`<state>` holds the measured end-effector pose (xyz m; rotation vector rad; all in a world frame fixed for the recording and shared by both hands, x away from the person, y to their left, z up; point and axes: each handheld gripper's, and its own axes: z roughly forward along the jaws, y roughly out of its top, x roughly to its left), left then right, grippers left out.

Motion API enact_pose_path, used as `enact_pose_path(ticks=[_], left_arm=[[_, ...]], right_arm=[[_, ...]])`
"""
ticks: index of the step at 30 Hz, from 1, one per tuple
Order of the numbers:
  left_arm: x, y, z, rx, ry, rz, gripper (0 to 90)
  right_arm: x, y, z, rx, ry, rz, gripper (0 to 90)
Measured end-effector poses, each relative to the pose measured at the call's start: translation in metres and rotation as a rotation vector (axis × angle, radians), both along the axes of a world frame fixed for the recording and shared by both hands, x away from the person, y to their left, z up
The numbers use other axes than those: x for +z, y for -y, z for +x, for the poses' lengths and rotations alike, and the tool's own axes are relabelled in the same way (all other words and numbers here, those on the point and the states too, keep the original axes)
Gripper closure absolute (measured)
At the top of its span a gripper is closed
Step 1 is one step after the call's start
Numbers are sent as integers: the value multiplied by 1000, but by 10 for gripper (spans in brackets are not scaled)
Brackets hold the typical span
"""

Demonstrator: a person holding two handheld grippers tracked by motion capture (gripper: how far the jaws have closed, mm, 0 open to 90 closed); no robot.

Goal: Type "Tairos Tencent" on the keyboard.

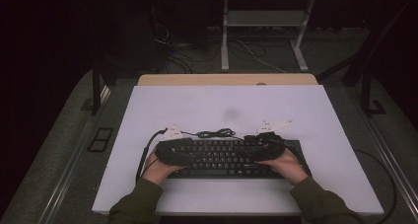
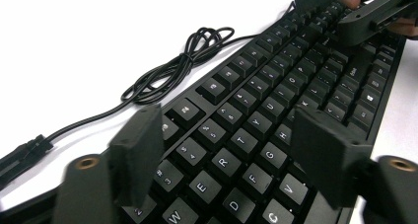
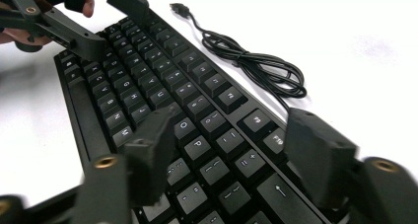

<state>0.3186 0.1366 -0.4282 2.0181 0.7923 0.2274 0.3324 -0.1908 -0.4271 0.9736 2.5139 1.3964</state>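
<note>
The left hand-held gripper (image 1: 183,146) hovers with jaws parted over the left end of the keyboard (image 1: 224,157), which lies flat near the counter's (image 1: 226,105) front edge. The right hand-held gripper (image 1: 256,144) stands likewise open over the right end. The keyboard looks stiff and fairly light, its keys loose-topped, so grip the end edges; its coiled cable (image 1: 216,133) will trail.

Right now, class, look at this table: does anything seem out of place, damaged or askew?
Nothing stands out. The black keyboard lies flat and square on the white table, its keys look intact, and its unplugged USB cable lies loosely bundled behind it, not tangled in either gripper.
</note>
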Motion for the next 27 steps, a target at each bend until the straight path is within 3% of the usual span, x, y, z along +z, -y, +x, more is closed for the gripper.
enact_pose_path(ticks=[5, 9, 21, 27], left_arm=[[0, 0, -1, 12, 15, -6, 150], [0, -1, -2, 20, 20, -15, 121], [-1, -6, -5, 46, 12, -10, 0], [-2, -9, -8, 54, 15, -14, 0]], right_arm=[[-2, -1, 1, 17, -10, 4, 491], [-2, -2, 2, 22, -10, 5, 569], [-2, -6, 5, 80, -22, 14, 895], [-2, -10, 7, 106, -22, 6, 897]])
